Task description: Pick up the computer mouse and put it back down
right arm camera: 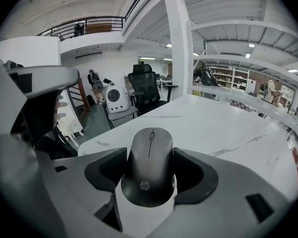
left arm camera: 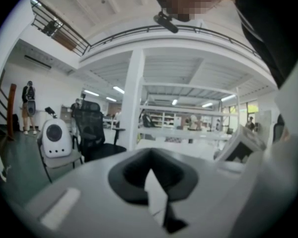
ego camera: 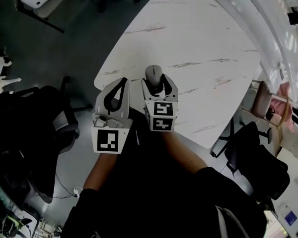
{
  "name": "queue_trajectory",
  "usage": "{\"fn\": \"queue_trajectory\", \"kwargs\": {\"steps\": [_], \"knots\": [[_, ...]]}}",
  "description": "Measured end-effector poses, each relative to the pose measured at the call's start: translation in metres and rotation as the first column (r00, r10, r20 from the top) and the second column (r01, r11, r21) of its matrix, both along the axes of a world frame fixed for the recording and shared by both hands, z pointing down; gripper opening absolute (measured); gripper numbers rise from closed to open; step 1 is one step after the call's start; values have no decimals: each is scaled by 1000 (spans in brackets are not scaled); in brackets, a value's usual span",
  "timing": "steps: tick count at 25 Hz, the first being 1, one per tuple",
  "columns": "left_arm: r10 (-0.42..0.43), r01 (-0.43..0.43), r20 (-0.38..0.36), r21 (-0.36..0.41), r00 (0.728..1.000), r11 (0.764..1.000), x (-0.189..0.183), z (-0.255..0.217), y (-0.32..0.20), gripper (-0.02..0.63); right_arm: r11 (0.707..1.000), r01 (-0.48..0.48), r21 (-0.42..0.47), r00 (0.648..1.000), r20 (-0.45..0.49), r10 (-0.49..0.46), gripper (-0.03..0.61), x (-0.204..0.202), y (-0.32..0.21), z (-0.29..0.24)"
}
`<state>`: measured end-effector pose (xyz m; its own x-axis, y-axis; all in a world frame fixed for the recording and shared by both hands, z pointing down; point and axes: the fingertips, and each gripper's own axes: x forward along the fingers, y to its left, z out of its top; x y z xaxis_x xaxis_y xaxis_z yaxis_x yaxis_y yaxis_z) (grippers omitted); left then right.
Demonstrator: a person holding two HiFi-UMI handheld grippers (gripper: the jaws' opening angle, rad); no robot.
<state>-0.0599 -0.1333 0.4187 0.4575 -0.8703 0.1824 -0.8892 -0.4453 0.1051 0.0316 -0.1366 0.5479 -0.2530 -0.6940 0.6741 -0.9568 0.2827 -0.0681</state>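
Now: right gripper [ego camera: 159,87] pinching the computer mouse [right arm camera: 150,157] across its two long sides, dark pads pressed to its flanks, logo end toward me. In the head view it sits mid-frame, at the near edge of the white table [ego camera: 198,48]; whether it is clear of the top I cannot tell. Left gripper [ego camera: 123,82] sits left of centre, jaws pressed together on nothing. My read: the mouse is light, with a rigid shell and smooth, rounded sides, so likely to slide forward out of the pads. A side grip at the widest part seems best, with modest squeeze.
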Motion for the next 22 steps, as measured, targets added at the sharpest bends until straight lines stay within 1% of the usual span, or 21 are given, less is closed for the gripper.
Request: {"fn": "queue_trajectory", "kwargs": {"steps": [7, 15, 22], "knots": [[4, -4, 4, -12, 1000, 1000, 1, 5, 0, 8, 990, -5, -142, 1000, -19, 2, 258, 5, 13, 38], [9, -9, 6, -26, 1000, 1000, 3, 9, 1, 8, 976, 9, -218, 999, -39, -17, 258, 5, 22, 56], [17, -17, -2, -23, 1000, 1000, 4, 9, 3, 8, 966, 24, -257, 998, -52, -39, 256, 2, 22, 59]]}}
